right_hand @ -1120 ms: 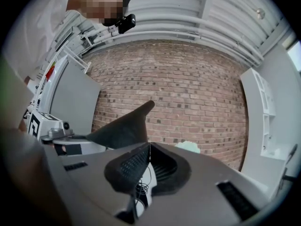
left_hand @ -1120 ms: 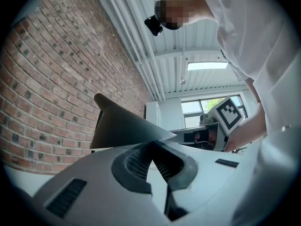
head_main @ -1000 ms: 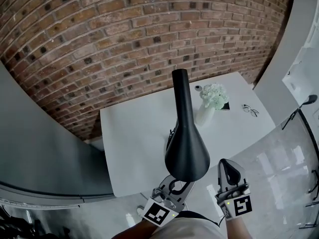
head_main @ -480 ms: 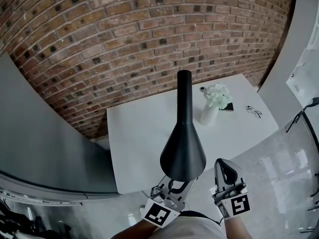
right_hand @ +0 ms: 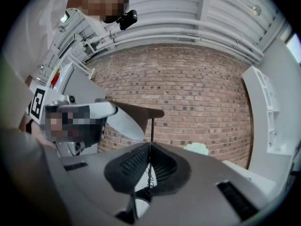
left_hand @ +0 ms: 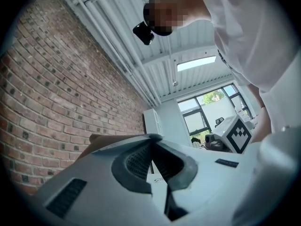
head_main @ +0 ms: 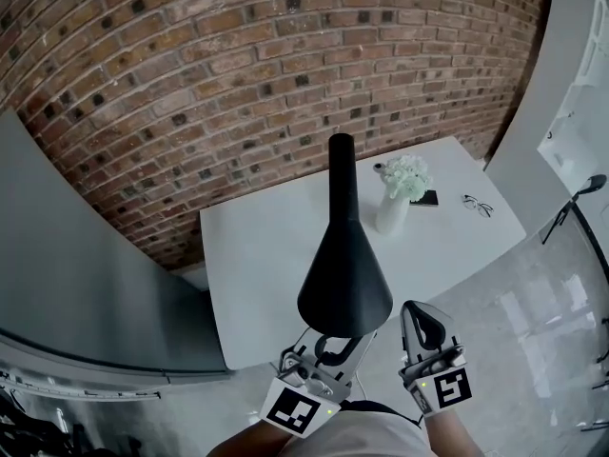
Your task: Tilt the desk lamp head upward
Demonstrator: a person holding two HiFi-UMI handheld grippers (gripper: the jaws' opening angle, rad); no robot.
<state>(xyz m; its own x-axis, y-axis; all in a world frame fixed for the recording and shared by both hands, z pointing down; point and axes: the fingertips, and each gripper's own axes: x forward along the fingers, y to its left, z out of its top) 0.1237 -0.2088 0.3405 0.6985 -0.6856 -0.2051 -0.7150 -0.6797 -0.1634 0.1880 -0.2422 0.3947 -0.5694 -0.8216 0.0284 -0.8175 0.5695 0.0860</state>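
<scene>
The left gripper (left_hand: 153, 138) has its jaws closed tip to tip, pinching the rim of the lamp head (head_main: 344, 274). Its own view shows only a brown sliver of that rim at 9 o'clock of the tips. The head view hides the contact under the black cone, with the gripper at the cone's 6 o'clock. The right gripper (right_hand: 150, 145), jaws shut on nothing, sits apart at the lamp head's 4 o'clock. The lamp stands on a white table (head_main: 257, 255), with a flower vase (head_main: 395, 198) at 1 o'clock.

Looks like a loft-style office or studio to me. Bare brick wall (head_main: 238, 84), white desk (head_main: 257, 265), exposed ceiling pipes (left_hand: 103, 36) and big windows (left_hand: 207, 109).
</scene>
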